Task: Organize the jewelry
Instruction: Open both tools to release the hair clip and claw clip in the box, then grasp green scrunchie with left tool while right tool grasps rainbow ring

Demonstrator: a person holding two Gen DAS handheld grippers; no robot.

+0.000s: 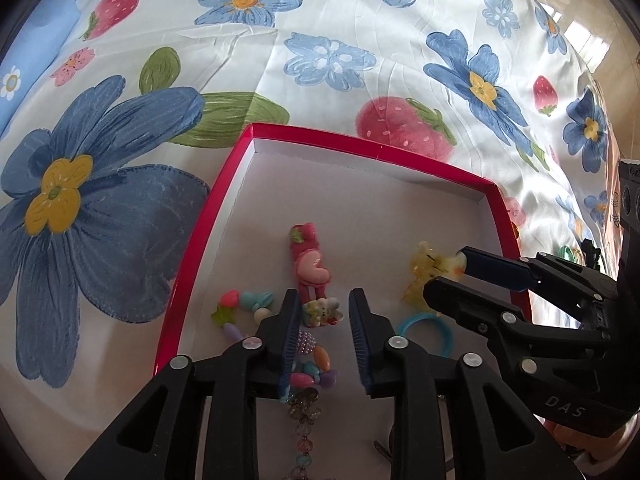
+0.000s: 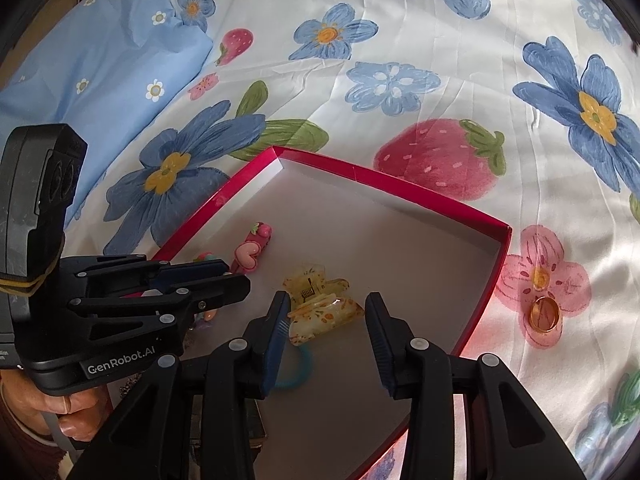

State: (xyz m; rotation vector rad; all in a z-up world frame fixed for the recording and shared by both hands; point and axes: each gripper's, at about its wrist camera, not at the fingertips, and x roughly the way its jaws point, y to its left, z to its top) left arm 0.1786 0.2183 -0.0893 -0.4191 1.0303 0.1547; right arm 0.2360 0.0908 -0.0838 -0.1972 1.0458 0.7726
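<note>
The red tray (image 1: 224, 184) is viewed closely from above along each gripper's fingers. It is shared by both views (image 2: 400, 184).

Spread across everything, a white bedsheet (image 2: 400, 80) printed with blue flowers and strawberries; at ten o'clock, a pale blue pillow (image 2: 100, 68); bright daylight on a tan floor (image 1: 592, 36) at two o'clock.

White bedsheet (image 2: 400, 60) – blue flowers, red strawberries, green leaves. Red box (image 2: 486, 304), white inside. Pink heart hair clip (image 1: 310, 264). Translucent yellow claw clip (image 2: 320, 308) – orange specks. Turquoise hair tie (image 1: 430, 332). Gold ring (image 2: 544, 312). Pale blue pillow (image 2: 100, 72).
</note>
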